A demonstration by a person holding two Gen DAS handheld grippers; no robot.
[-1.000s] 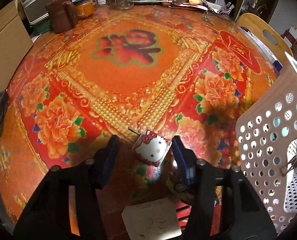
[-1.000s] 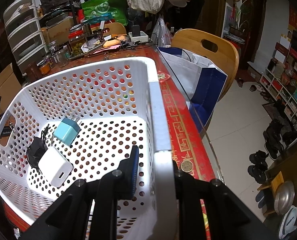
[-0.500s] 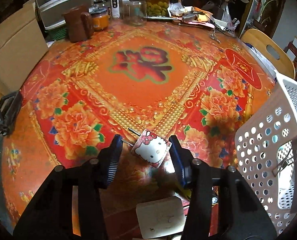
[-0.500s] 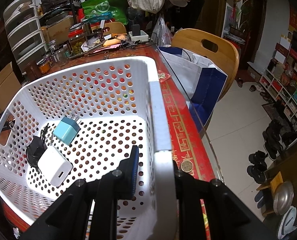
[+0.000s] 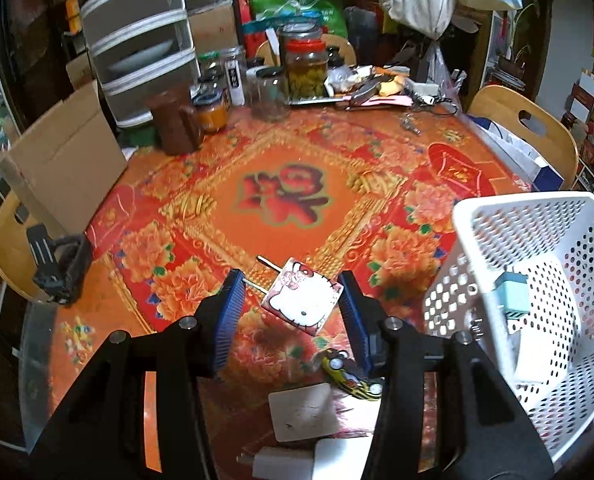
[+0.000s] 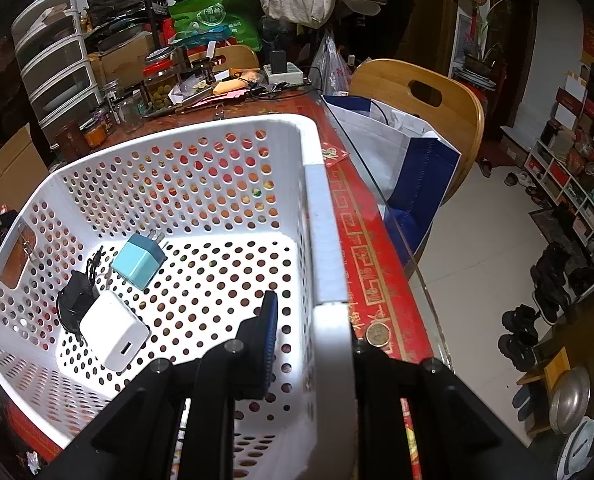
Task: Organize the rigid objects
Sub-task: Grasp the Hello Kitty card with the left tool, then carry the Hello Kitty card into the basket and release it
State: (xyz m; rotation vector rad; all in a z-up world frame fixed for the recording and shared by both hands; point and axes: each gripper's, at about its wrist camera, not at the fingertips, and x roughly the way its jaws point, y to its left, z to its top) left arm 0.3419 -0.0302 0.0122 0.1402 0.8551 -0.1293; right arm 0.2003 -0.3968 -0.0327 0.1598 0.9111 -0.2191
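Red tablecloth [image 5: 281, 200], left gripper [image 5: 293, 300] seemingly pinching tilted Hello Kitty plug [image 5: 301, 301], prongs up-left, right gripper [image 6: 313, 320] clamping basket [image 6: 325, 240]

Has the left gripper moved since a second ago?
Yes. The left gripper, holding the Hello Kitty plug, has risen toward the white basket.

The table carries a red and orange floral cloth [image 5: 225, 184] under a glass top. At its far edge stand a jar of green pickles [image 5: 305, 67], an empty glass jar [image 5: 268, 94], a small orange-filled jar [image 5: 212, 111] and a brown mug [image 5: 176, 122]. Far left sit a plastic drawer unit [image 5: 137, 36] and a cardboard box [image 5: 67, 160]. A wooden chair [image 6: 421, 108] on the right holds a white and blue bag [image 6: 401, 160]. A coin [image 6: 378, 334] lies near the right table edge.
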